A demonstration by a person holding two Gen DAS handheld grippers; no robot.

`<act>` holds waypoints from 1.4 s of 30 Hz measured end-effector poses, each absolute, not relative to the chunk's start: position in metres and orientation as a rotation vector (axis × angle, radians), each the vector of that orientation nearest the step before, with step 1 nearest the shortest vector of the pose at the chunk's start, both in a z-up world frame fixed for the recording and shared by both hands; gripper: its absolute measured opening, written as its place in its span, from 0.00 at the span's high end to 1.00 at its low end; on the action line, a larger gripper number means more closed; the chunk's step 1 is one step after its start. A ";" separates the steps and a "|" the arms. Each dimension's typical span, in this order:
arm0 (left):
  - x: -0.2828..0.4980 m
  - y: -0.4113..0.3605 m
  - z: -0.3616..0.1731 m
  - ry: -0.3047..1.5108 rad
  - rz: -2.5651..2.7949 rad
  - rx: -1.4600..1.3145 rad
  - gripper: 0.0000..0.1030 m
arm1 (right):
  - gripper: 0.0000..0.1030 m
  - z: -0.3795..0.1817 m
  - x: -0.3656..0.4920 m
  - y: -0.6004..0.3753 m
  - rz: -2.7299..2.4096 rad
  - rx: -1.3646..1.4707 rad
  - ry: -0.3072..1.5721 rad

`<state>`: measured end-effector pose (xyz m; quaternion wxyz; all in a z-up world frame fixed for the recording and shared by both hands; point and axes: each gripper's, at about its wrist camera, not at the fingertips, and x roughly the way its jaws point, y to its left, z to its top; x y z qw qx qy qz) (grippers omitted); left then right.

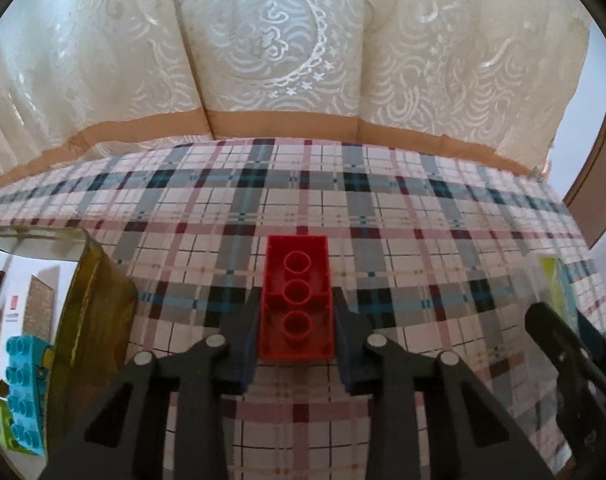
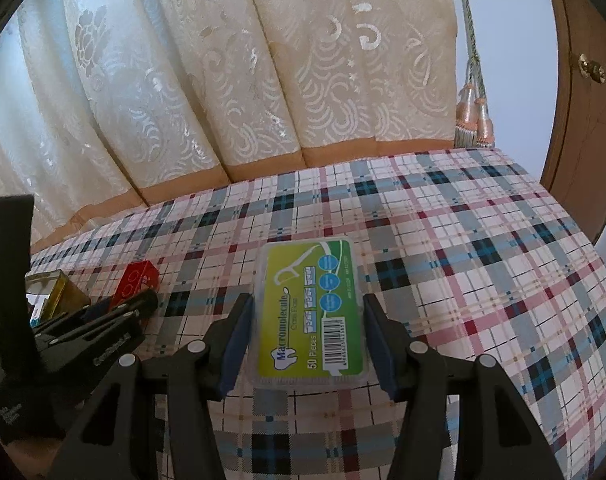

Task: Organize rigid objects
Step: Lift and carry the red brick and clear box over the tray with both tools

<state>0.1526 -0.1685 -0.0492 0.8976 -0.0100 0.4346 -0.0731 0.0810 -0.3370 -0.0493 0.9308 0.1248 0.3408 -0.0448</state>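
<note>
Nearest me in the left wrist view, my left gripper (image 1: pixel 297 340) has its jaws closed down on the red brick (image 1: pixel 297 300), one pad against each long side. The brick lies studs-down, hollow underside up, and runs straight out toward twelve o'clock, so the flat side walls give the pads something square to press. Its near half sits between the jaws and the far half sticks out past the tips.

In the right wrist view, my right gripper (image 2: pixel 309 336) has its jaws partway open around the floss pick box (image 2: pixel 309 312). The pads flank the long edges and seem to touch them, though I can't be sure they are pressing. The box lies flat, label up, its near end level with the pads and its far end pointing to twelve o'clock.

Farther out at nine o'clock in the left view stands a clear container (image 1: pixel 83 280) with a blue brick (image 1: pixel 25 392) inside, which I judge to be where the red one belongs. The plaid cloth (image 1: pixel 423 208) covers the counter out to the cream curtain (image 1: pixel 263 40) at twelve o'clock.
</note>
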 end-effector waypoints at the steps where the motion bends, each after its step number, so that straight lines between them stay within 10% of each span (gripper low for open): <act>1: 0.153 -0.161 -0.050 0.902 -0.172 -0.057 0.71 | 0.45 -0.048 0.080 -0.337 -0.096 0.256 0.691; 42: 0.023 -0.087 0.004 0.518 -0.291 0.128 0.71 | 0.45 -0.021 -0.006 -0.274 -0.232 0.249 0.458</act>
